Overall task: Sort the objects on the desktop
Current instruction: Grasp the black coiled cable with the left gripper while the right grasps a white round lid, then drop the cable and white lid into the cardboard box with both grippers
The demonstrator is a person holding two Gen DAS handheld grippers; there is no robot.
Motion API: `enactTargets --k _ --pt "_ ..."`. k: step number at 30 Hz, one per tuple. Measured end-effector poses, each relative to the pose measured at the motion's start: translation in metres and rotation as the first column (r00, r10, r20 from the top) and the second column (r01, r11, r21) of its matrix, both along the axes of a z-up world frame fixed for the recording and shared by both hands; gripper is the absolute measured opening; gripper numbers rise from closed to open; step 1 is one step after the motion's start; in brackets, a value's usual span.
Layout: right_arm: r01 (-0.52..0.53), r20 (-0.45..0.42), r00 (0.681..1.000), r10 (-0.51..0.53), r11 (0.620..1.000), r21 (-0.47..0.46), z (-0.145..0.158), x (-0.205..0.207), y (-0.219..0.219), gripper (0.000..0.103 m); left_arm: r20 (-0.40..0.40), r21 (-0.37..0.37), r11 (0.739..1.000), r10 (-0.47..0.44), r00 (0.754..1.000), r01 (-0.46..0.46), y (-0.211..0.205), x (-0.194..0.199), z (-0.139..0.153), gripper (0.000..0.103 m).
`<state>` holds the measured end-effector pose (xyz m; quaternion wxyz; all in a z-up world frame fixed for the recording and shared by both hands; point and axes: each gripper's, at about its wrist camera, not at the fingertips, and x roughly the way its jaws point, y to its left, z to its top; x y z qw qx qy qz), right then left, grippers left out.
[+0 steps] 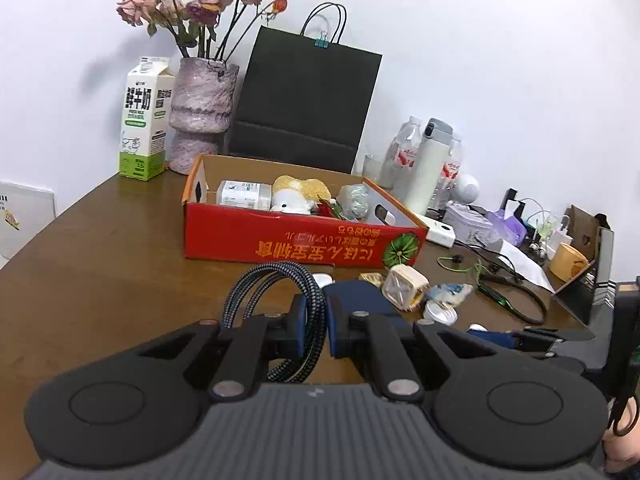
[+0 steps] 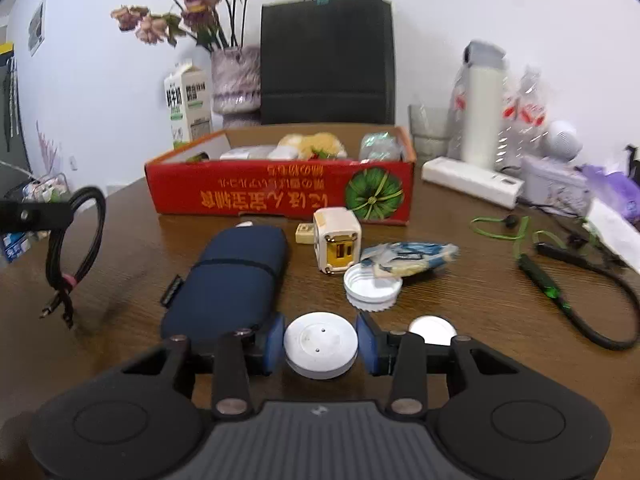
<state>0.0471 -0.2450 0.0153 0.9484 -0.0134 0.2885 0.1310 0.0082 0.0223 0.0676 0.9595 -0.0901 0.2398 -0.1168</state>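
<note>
Brown wooden desk (image 2: pixel 460 312) against a white wall, crowded with clutter. Upper centre: red cardboard box (image 2: pixel 280 190), already loaded with a plush toy (image 1: pixel 290 198) and a small bottle (image 1: pixel 242 194). Behind it, black paper bag (image 2: pixel 326 52), vase of dried roses (image 1: pixel 200 112), milk carton (image 1: pixel 144 120).

Left gripper (image 1: pixel 314 326) clamped shut on a coiled braided cable (image 1: pixel 272 280), lifted off the desk at lower centre. Right gripper (image 2: pixel 321 346) partly open around a white round puck (image 2: pixel 321 344), pads just beside its edges, contact unclear. Navy pouch (image 2: pixel 236 276), white charger cube (image 2: pixel 338 242) and ribbed white lid (image 2: pixel 372 286) mid-frame.
</note>
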Motion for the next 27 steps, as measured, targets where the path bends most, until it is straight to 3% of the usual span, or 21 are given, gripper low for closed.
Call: enactTargets --k 5,9,16,20,27 --pt "0.029 0.016 0.999 -0.03 0.997 0.075 0.013 -0.05 -0.004 0.038 0.003 -0.025 1.0 -0.018 1.0 0.018 0.006 -0.026 -0.002 0.011" --pt "-0.002 0.044 0.999 -0.001 0.998 0.063 0.016 -0.086 0.007 0.038 0.01 -0.011 0.999 -0.047 0.999 0.048 0.0 -0.04 -0.002 0.011" --pt "-0.034 0.132 0.991 0.02 0.994 0.1 0.039 -0.112 0.014 0.038 0.045 0.001 0.997 -0.078 0.996 0.078 -0.009 -0.049 0.013 0.011" --pt "-0.04 0.173 0.985 0.015 0.989 0.142 0.059 -0.105 0.007 0.038 0.066 -0.024 0.996 -0.085 0.994 0.087 -0.009 -0.034 0.031 0.011" --pt "-0.046 0.224 0.975 0.003 0.982 0.185 0.105 -0.027 -0.01 0.038 0.151 0.061 0.996 -0.075 0.986 0.066 -0.013 0.05 0.092 0.011"
